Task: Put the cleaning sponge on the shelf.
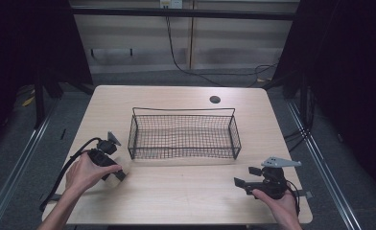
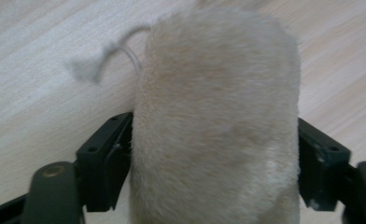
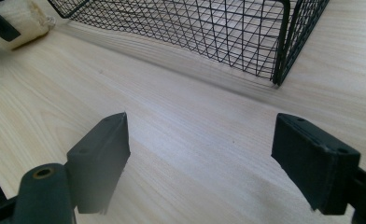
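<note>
The left gripper [image 1: 113,173] has its jaws closed on a cream plush toy [image 2: 214,121] low over the table [image 1: 186,191], just outside the wire basket [image 1: 183,136]; the right gripper [image 1: 246,179] waits wide open, holding nothing; the drop into the basket seems still ahead.

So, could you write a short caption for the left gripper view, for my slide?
Left gripper shut on a cream plush toy above the wooden table.

Wooden table [image 1: 176,191] with wire basket [image 1: 183,135], plush toy [image 1: 111,180].
</note>
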